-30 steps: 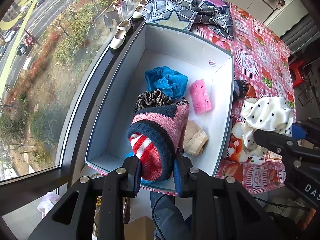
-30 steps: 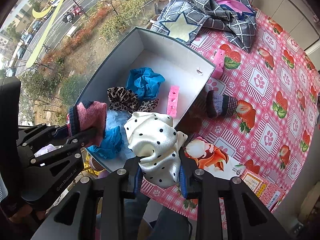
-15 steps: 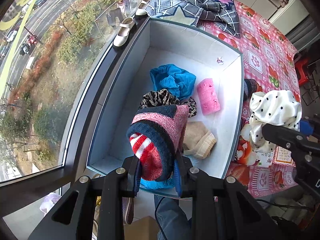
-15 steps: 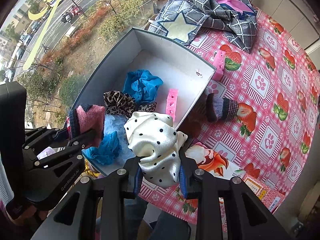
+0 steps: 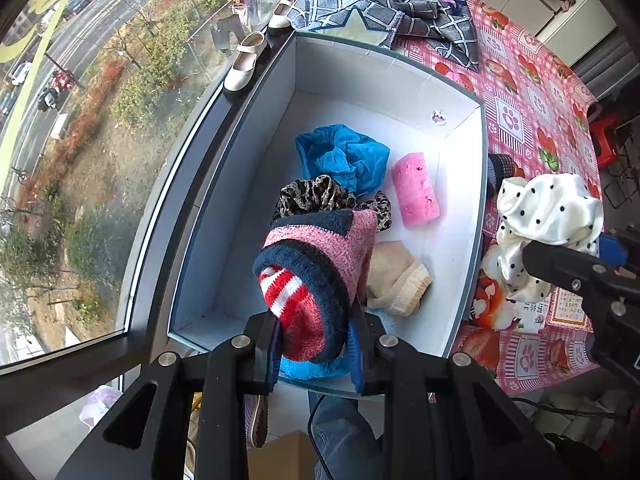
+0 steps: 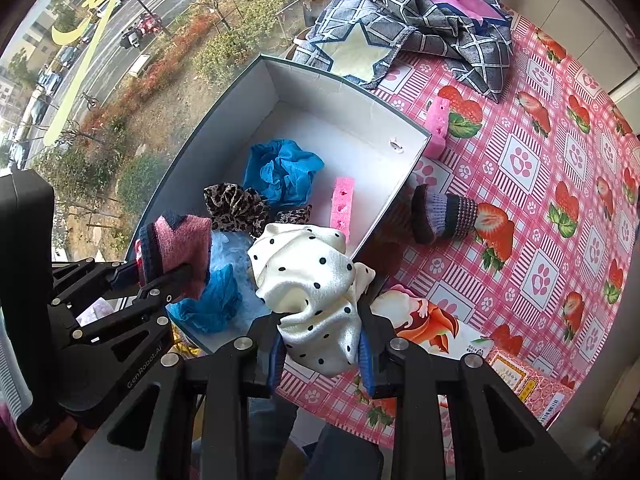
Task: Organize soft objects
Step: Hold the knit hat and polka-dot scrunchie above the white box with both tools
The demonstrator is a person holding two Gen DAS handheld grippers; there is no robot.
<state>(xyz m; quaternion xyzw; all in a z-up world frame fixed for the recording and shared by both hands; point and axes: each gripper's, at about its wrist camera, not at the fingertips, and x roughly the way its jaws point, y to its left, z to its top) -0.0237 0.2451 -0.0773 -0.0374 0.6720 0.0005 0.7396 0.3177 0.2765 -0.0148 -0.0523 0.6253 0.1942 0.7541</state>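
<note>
Hanging over the near end of the white box [image 5: 460, 216], a knit sock [image 5: 316, 276] pinched tight in the left gripper [image 5: 316, 354] and polka-dot cloth [image 6: 316, 292] clamped in the right gripper [image 6: 324, 360] above the box's right wall, risking spilling onto the checked tablecloth [image 6: 520, 208] if released early.

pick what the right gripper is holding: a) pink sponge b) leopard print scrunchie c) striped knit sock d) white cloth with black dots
d: the right gripper is shut on the white cloth with black dots, while the knit sock is in the left gripper and the leopard scrunchie and pink sponge lie in the box.
</note>
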